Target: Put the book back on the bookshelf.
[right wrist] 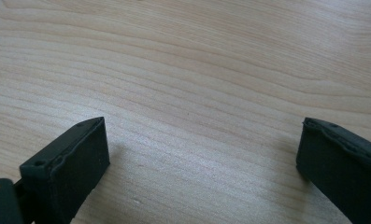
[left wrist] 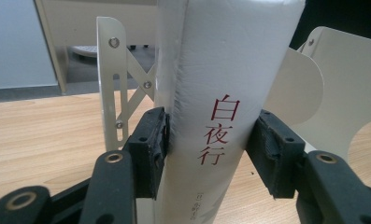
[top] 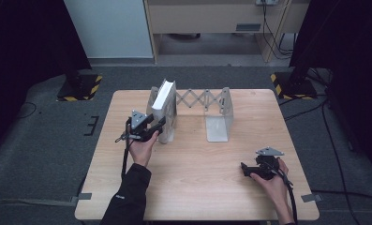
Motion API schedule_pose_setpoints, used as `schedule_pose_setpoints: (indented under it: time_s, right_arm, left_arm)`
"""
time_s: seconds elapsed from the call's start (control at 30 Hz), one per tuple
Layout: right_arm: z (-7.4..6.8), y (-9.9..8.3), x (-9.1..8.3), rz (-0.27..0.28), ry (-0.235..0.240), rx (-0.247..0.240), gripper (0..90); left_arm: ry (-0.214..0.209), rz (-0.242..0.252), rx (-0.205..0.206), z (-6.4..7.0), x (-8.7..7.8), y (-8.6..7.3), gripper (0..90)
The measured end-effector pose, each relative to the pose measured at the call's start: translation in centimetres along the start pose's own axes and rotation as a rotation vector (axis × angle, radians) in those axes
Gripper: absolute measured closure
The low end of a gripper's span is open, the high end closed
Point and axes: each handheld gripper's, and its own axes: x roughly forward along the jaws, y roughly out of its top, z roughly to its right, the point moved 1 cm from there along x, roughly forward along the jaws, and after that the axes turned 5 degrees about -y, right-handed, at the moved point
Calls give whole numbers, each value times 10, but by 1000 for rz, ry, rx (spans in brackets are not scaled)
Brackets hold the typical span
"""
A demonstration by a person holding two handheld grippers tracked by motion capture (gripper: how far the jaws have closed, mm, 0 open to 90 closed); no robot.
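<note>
**Left gripper clamped on upright book; right gripper released near front right corner**

A white book [top: 165,108] stands upright on the wooden table [top: 197,178], near the far edge and left of centre. It sits against the left end plate of an expandable metal bookend rack [top: 218,112], whose scissor lattice runs along the far edge toward the right end plate. The space between the two plates to the right of the book holds nothing else.

Left gripper [top: 156,130]: held in the person's left hand [top: 142,149], positioned at the book's near side. In the left gripper view, the spine [left wrist: 223,93] faces the camera, printed with red characters reading downward. Both pads [left wrist: 153,149] press against the cover on either side of the spine. State: clenched on the book. The rack's left end plate [left wrist: 109,79] shows just behind the book in that view, the right plate farther off.

Right gripper [top: 243,167]: held in the person's right hand [top: 271,180], resting low over the table near the front right corner, well apart from the book and rack. In the right gripper view, its pads [right wrist: 68,172] stand wide apart over bare wood grain. State: released, grasping nothing.
</note>
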Motion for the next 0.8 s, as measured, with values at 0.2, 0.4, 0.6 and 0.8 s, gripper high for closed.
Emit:
schedule_pose_setpoints:
  time_s: [0.2, 0.4, 0.6, 0.8]
  right_arm:
    - [0, 0, 0, 1, 2, -3, 29]
    - [-1, 0, 0, 4, 3, -7, 29]
    - [-1, 0, 0, 2, 3, -6, 29]
    - [-1, 0, 0, 2, 3, -7, 29]
  left_arm:
    - [-9, 7, 22, 7, 4, -1, 478]
    - [-53, 24, 5, 6, 5, -6, 445]
    - [-47, -20, 15, 9, 11, -10, 442]
    - [-33, -23, 20, 12, 15, -8, 447]
